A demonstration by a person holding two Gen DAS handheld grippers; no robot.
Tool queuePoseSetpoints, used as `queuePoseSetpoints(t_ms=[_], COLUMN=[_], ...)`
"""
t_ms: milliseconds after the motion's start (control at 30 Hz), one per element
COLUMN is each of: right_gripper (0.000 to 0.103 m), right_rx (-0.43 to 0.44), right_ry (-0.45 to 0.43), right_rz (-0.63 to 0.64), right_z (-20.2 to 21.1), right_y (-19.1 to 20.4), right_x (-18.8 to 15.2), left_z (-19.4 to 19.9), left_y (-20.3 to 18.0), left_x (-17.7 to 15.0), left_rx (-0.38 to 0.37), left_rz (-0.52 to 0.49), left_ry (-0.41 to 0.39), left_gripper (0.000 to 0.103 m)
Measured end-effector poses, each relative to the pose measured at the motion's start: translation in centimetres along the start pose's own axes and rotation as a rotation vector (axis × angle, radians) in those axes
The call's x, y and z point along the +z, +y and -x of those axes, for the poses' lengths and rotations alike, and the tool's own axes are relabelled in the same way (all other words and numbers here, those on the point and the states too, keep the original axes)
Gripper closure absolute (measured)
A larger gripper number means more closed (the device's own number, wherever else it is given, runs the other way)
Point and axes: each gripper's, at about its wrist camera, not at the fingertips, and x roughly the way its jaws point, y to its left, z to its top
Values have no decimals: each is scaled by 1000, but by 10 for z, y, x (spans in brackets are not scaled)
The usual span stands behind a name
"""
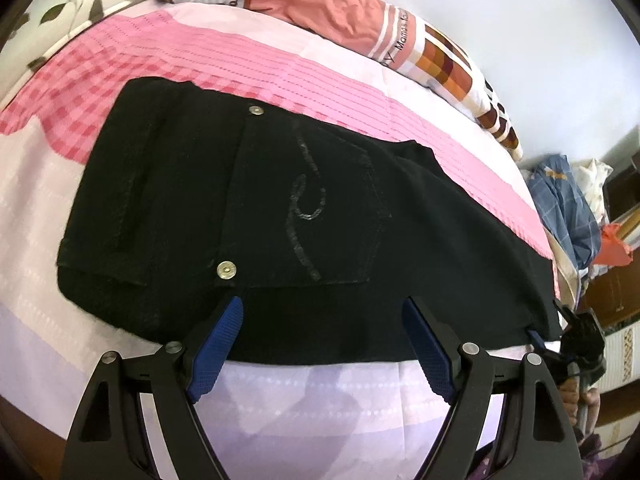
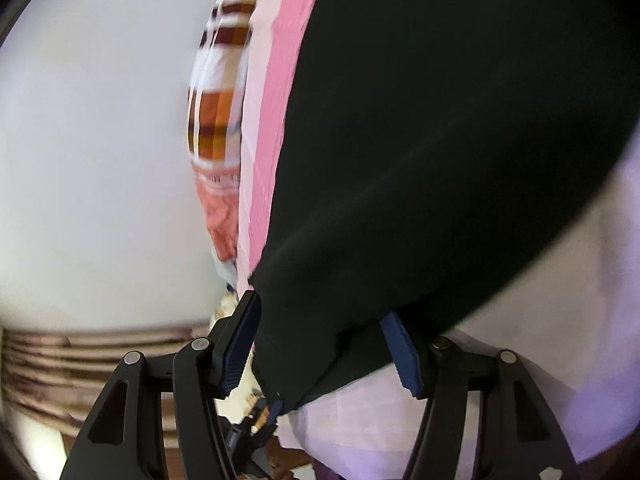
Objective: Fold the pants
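Pants (image 1: 248, 200), black, lay flat on bed (image 1: 60, 208) over pink and lilac sheet, waistband end at left, back pocket with stitched swirl up, legs running off to the right. Left gripper (image 1: 322, 312) hung spread wide over near edge of pants, blue pads clear of cloth, holding nothing. Patterned pillow (image 1: 440, 60) along far side. Right gripper (image 2: 320, 312) sat around pants (image 2: 440, 140) hem at bed's right end, fingers apart with cloth between; actual pinch unclear.
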Motion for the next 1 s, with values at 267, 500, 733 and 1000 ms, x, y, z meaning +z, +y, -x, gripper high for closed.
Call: queuePoseSetpoints(t_ms=[267,500,733,1000], right_gripper=[96,97,90,62], right_rx=[-100,-131,-70,-20], right_ry=[106,155,194,206], right_rz=[58,126,25,73], right_z=[-58,-60,-67,-77], right_y=[11,21,2,15], right_x=[-25,-35,-29,-32], left_z=[2,12,17,80], left_y=[3,17,31,76], left_x=[-2,1,4,18], left_rx=[2,38,14,62], left_rz=[2,23,66,156], left_ry=[-13,-36,-47,-149], left_gripper=[21,21,21,20])
